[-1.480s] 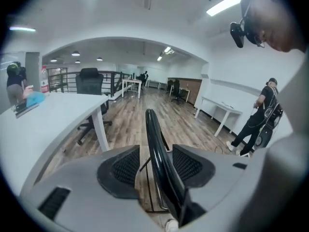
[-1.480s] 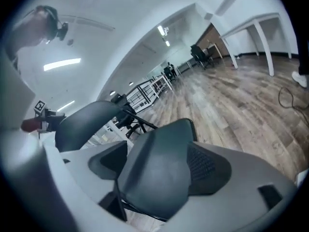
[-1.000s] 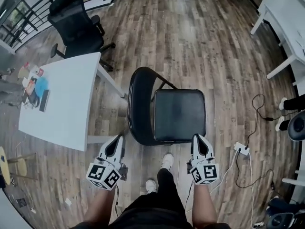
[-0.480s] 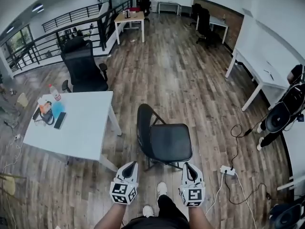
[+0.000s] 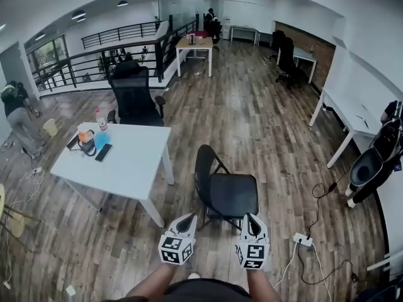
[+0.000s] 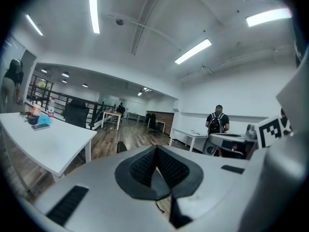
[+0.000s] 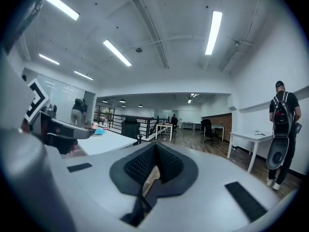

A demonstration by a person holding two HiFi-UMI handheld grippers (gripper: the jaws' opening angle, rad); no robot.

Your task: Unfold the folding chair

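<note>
**A:** Where is the black metal folding chair (image 5: pixel 225 192)?

**B:** On the brown wooden plank floor (image 5: pixel 252 118), just right of the white rectangular table (image 5: pixel 123 162). In the head view it stands right in front of the person.

**A:** How does it look?

**B:** It is open. The padded, roughly square seat lies level and has a faint sheen. The rounded back rises at the seat's left side, so the chair faces right in that view. Thin dark tube struts run from the back down under the seat, and slim legs show beneath it.

**A:** And the tongs?

**B:** The left gripper (image 5: pixel 187 218) and right gripper (image 5: pixel 250 218) sit side by side on the near side of the chair, tips pointing towards it. Each gripper's own view shows the ribbed pads pressed together with nothing between them.

**A:** Do they touch the chair?

**B:** In the head view their tips overlap the foot of the chair. Both gripper views look out level across the room, and neither has any part of the chair in its jaws.

**A:** Anything else close by?

**B:** A black mesh office chair (image 5: pixel 135 96) stands beyond the table, well apart from the folding one.
</note>
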